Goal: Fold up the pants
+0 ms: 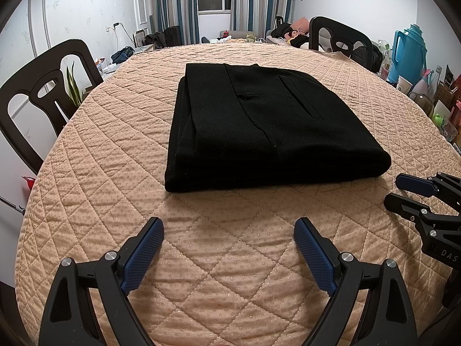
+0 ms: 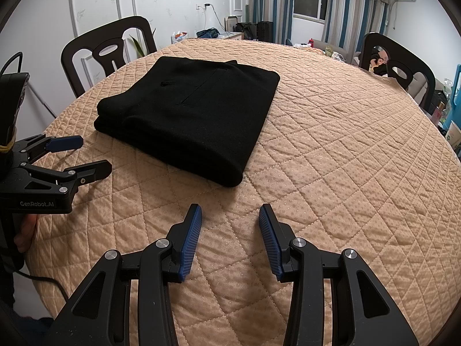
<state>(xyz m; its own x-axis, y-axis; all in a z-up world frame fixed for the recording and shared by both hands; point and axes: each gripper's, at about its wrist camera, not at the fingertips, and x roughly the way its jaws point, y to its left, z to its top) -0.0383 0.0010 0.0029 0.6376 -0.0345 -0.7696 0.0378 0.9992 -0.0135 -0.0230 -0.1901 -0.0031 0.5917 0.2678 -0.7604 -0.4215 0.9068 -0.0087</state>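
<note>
On the round bench [image 1: 86, 201], covered edge to edge in a peach quilted cloth [image 2: 345, 158], the items stood as follows, largest first.

Bench: broad, bare apart from one bundle; dark wooden chairs [image 1: 43, 92] drawn up at its far sides.

Black woollen pants [image 1: 259, 124]: folded into a thick rectangular stack of several layers, lying flat near the middle of the bench, a welt pocket and a buttonhole uppermost, edges fairly square. Judged: the folding looked finished or very nearly so, the bundle left to rest where it was made.

Left tool [image 1: 229, 248], black frame with blue ribbed pads: fingers spread wide, nothing between them, poised over bare cloth short of the stack's near fold, angled downward. Seen from the right wrist view, it sat to the left of the stack.

Right tool [image 2: 230, 232], same make: fingers spread, gripping nothing, above bare cloth near the stack's corner.

Judged: both tools stood clear of the pants, apparently so as not to disturb the fold.
</note>
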